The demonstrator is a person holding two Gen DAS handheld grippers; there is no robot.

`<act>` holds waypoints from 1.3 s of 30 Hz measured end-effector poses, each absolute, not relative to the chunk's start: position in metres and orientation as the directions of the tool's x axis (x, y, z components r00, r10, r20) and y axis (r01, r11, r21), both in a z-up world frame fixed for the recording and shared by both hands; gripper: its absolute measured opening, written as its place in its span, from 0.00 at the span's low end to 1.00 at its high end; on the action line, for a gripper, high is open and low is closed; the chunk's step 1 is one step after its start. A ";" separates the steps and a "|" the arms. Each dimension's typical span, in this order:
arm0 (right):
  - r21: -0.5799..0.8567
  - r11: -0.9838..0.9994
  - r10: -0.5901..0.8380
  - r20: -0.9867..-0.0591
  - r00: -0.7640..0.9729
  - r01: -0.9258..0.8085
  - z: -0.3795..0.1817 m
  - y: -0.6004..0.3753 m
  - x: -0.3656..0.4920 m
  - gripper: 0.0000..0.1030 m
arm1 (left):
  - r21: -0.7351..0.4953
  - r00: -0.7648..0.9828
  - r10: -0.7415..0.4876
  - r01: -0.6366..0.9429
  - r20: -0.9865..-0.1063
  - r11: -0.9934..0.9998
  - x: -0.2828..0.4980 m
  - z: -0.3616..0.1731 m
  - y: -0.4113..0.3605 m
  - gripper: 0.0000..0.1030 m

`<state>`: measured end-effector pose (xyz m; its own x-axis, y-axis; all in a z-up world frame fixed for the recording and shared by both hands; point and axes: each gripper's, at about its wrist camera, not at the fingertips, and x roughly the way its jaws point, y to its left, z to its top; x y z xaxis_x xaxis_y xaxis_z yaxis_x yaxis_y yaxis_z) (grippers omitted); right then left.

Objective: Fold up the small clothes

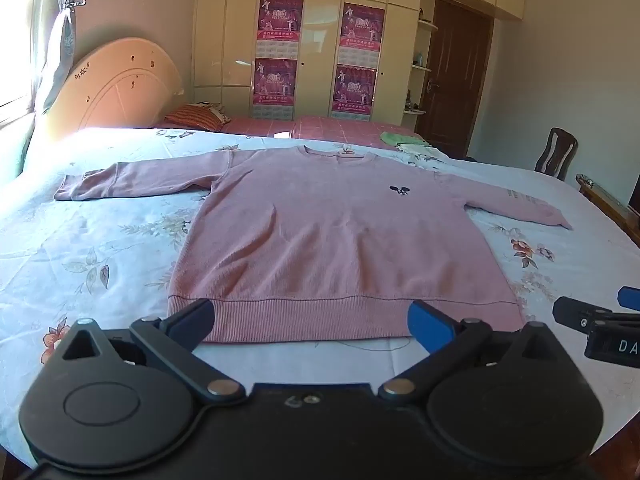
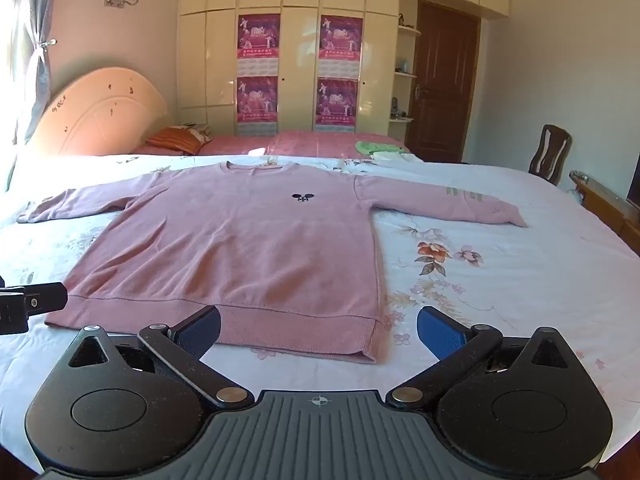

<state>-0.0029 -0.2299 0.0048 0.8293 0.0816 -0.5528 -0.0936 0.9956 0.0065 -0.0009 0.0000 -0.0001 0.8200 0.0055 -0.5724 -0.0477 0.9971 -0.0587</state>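
— Was any writing legible?
— Only "DA" in white on the right gripper (image 1: 612, 344), cut off by the frame edge. The wardrobe posters (image 2: 258, 36) and the pink sweater (image 2: 240, 240) sleeve carried print too small to read

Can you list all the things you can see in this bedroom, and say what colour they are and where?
sweater: one, pink, spread flat on the bed, sleeves out
bedsheet: one, white with flowers, under the sweater
pillow: one, orange striped, by the headboard
headboard: one, peach, far left
green cloth: one, far side of the bed
posters: four, purple, on the cream wardrobe
door: one, brown, shut, right of the wardrobe
chair: one, dark wood, right
left gripper: black, blue pads, open, at the hem
right gripper: same, open, at the hem's right corner
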 end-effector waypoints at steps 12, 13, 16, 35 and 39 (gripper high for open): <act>0.000 0.995 0.081 -0.550 0.831 -0.097 0.007 -0.234 -0.006 1.00 | -0.070 0.824 0.011 -0.062 -0.566 0.996 -0.009 0.000 -0.003 1.00; -0.002 0.995 0.080 -0.548 0.832 -0.097 0.005 -0.233 -0.004 1.00 | -0.071 0.825 0.009 -0.060 -0.566 0.996 -0.010 -0.001 -0.004 1.00; -0.004 0.995 0.078 -0.544 0.836 -0.095 0.006 -0.234 -0.005 1.00 | -0.086 0.825 0.003 -0.062 -0.565 0.994 -0.005 0.004 -0.001 1.00; -0.004 0.996 0.073 -0.536 0.841 -0.089 0.010 -0.232 -0.008 1.00 | -0.074 0.828 0.001 -0.051 -0.561 0.996 -0.006 0.006 -0.001 1.00; -0.001 0.996 0.075 -0.538 0.840 -0.090 0.010 -0.232 -0.008 1.00 | -0.074 0.827 0.000 -0.051 -0.562 0.996 -0.005 0.006 0.000 1.00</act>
<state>-0.0076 -0.2324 0.0095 0.8397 0.0753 -0.5378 -0.0897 0.9960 -0.0005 -0.0051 -0.0003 0.0061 0.8268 0.0004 -0.5625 -0.0509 0.9959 -0.0741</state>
